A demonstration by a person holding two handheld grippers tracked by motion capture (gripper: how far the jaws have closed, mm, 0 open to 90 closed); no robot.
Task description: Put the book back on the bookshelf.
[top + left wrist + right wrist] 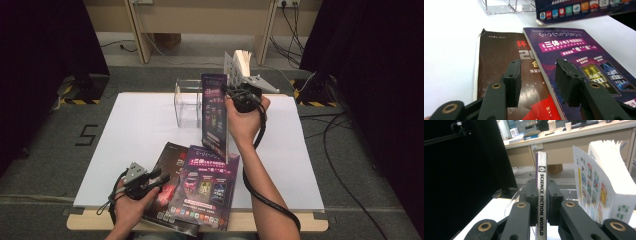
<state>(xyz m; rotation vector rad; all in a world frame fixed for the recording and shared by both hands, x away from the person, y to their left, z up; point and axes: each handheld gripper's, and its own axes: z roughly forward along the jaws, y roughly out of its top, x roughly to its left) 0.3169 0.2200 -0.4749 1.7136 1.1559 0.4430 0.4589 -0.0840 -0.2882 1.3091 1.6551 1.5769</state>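
Nearest the camera, two magazines (192,187) lie overlapped on the desk (135,130), the left gripper (537,75) over them with fingers parted, empty. Behind them the right gripper (541,202) clamps a raised magazine (215,117) by its spine, before the clear holder (187,102) — its pages fan loose and could snag going in.

You are working in an office room set up as a recording lab: black curtains (40,65) hang at both sides, yellow-and-black hazard tape (80,101) marks the grey carpet, a taped numeral five (87,135) sits beside your white-topped table (135,135), and long beige wooden desks (584,142) with wall sockets and trailing black cables (345,150) stand behind.
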